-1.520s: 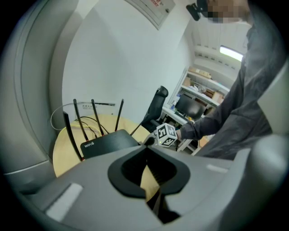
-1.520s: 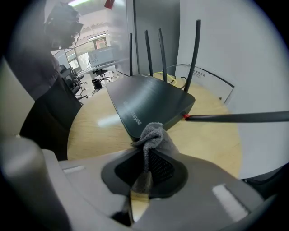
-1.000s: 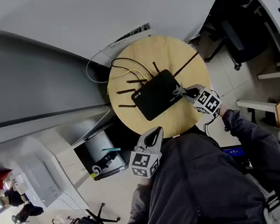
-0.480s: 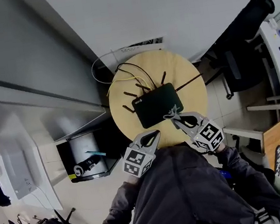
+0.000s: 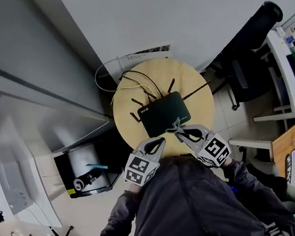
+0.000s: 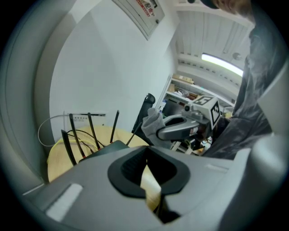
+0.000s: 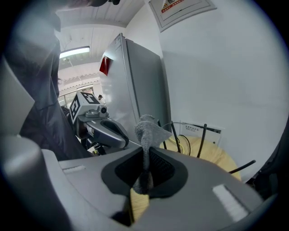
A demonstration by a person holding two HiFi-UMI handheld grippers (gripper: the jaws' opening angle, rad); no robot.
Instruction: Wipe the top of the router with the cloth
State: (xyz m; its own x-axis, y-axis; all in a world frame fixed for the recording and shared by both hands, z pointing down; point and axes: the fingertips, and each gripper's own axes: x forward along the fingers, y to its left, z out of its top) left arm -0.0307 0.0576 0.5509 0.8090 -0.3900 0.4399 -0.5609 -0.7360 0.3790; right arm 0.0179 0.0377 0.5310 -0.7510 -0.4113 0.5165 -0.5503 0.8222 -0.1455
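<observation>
A black router point(image 5: 163, 114) with several thin antennas lies on a round wooden table point(image 5: 197, 99). My right gripper point(image 5: 179, 130) is shut on a small grey cloth point(image 5: 176, 122), which hangs at the router's near edge. In the right gripper view the cloth point(image 7: 146, 131) sticks up between the jaws of the right gripper point(image 7: 144, 155). My left gripper point(image 5: 160, 142) is shut with nothing in it, just left of the right one over the table's near rim. The left gripper view shows the router point(image 6: 108, 148) ahead and the cloth point(image 6: 153, 122) to its right.
Yellow and black cables point(image 5: 131, 84) run from the router's back towards a wall plate point(image 5: 143, 53). A tall grey cabinet point(image 5: 27, 83) stands left of the table. A black office chair point(image 5: 246, 45) and a desk point(image 5: 289, 71) are at the right.
The right gripper has carried the cloth from the router's right side to its near edge, close to the left gripper. The left gripper has come up to the table's rim.
</observation>
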